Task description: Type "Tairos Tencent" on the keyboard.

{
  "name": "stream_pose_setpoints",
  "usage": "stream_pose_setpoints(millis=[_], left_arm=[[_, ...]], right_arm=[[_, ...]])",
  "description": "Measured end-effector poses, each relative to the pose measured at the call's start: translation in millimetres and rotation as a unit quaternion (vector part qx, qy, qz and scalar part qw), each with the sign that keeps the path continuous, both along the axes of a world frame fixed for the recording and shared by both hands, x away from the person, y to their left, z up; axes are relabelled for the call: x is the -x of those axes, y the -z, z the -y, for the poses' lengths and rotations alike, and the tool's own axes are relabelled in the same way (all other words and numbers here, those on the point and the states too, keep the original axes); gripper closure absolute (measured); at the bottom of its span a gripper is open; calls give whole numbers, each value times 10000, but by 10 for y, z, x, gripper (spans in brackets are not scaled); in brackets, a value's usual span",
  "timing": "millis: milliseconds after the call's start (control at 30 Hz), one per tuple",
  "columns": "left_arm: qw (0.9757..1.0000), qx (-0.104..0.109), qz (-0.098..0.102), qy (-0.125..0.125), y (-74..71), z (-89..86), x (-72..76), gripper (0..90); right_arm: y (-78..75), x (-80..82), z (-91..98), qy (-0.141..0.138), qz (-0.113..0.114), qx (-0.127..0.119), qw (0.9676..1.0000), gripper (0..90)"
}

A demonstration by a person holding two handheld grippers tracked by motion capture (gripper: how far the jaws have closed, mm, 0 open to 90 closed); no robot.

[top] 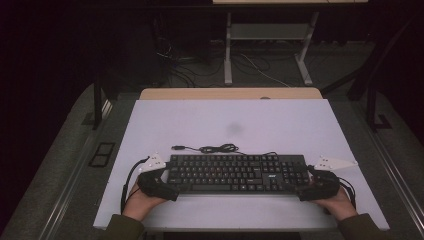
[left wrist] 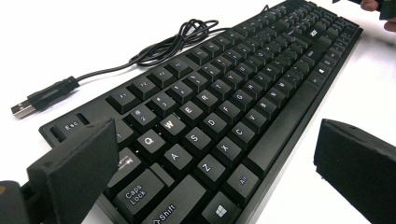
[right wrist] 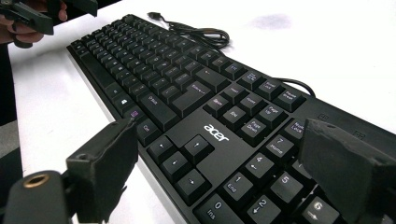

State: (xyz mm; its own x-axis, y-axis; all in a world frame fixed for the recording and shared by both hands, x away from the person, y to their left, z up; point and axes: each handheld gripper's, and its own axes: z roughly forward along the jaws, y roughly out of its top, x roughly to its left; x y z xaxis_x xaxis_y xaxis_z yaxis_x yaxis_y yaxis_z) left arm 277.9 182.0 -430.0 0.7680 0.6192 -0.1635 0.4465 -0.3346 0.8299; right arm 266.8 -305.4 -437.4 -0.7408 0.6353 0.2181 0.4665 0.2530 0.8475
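A black Acer keyboard (top: 235,172) lies across the near half of a white board, its cable (top: 220,148) coiled behind it and ending in a USB plug (left wrist: 23,108). My left gripper (top: 170,185) is at the keyboard's left end, open; in the left gripper view (left wrist: 215,172) one jaw hangs over the Esc corner and the other stands off the front edge. My right gripper (top: 307,185) is at the right end, open; in the right gripper view (right wrist: 224,172) its jaws straddle the number pad corner of the keyboard (right wrist: 187,98). Neither pair of pads presses on the keyboard.
The white board (top: 230,120) covers a wooden table whose back edge (top: 230,93) shows. A faint grey smudge (top: 234,128) marks the board behind the cable. Beyond the table stand desk legs (top: 228,50) and loose floor cables. Dark floor lies on both sides.
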Motion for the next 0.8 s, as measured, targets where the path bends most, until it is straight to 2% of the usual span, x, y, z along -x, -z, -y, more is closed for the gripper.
stream_pose_setpoints(millis=[367, 600, 733, 800], left_arm=[[10000, 42, 23, -11, -17, 28, -2, 0], [10000, 17, 57, 15, -22, 24, 1, 0], [9999, 84, 59, 29, -23, 41, -2, 0], [9999, 33, 66, 71, -22, 50, -3, 0]], right_arm=[[-35, -15, -12, -70, -25, -1, 10000, 116], [-82, -39, -89, -135, -4, -12, 9999, 116], [-102, -55, -143, -173, 10, -44, 9998, 116], [-107, -63, -164, -198, 15, -38, 9998, 116]])
